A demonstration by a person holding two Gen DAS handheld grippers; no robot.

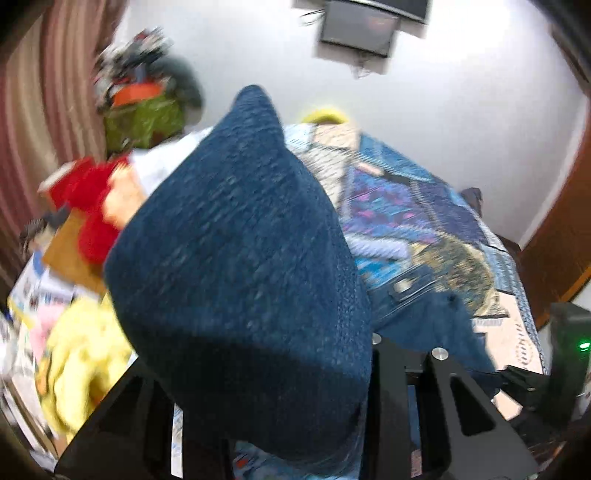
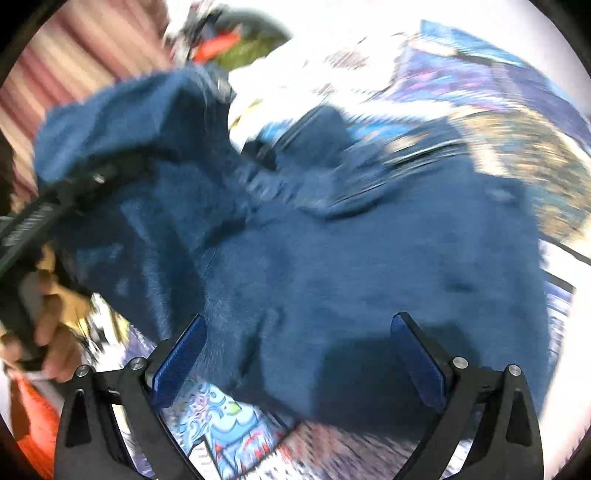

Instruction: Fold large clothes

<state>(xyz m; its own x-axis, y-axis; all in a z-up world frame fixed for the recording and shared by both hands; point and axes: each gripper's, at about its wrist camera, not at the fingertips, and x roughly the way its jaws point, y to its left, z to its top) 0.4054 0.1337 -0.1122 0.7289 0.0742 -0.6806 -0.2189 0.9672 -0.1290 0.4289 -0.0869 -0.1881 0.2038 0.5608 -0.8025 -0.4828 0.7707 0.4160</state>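
Observation:
A large dark blue knitted garment (image 2: 332, 258) lies spread over the patterned bedspread (image 1: 424, 221). My left gripper (image 1: 266, 362) is shut on one part of it, and that part (image 1: 240, 240) hangs lifted and draped over the fingers, hiding the left one. The right wrist view shows the left gripper (image 2: 74, 184) at the left, raising a fold of the blue cloth, with a person's hand (image 2: 55, 325) under it. My right gripper (image 2: 299, 362) stands wide open just above the garment's near edge. Its blue pads (image 2: 181, 362) touch nothing.
Yellow cloth (image 1: 81, 350) and a red item (image 1: 88, 206) lie on the bed's left side. Beyond them stand a green bag (image 1: 144, 122) and a striped curtain (image 1: 37, 110). A screen (image 1: 358, 29) hangs on the white wall. A wooden door (image 1: 561, 229) is at the right.

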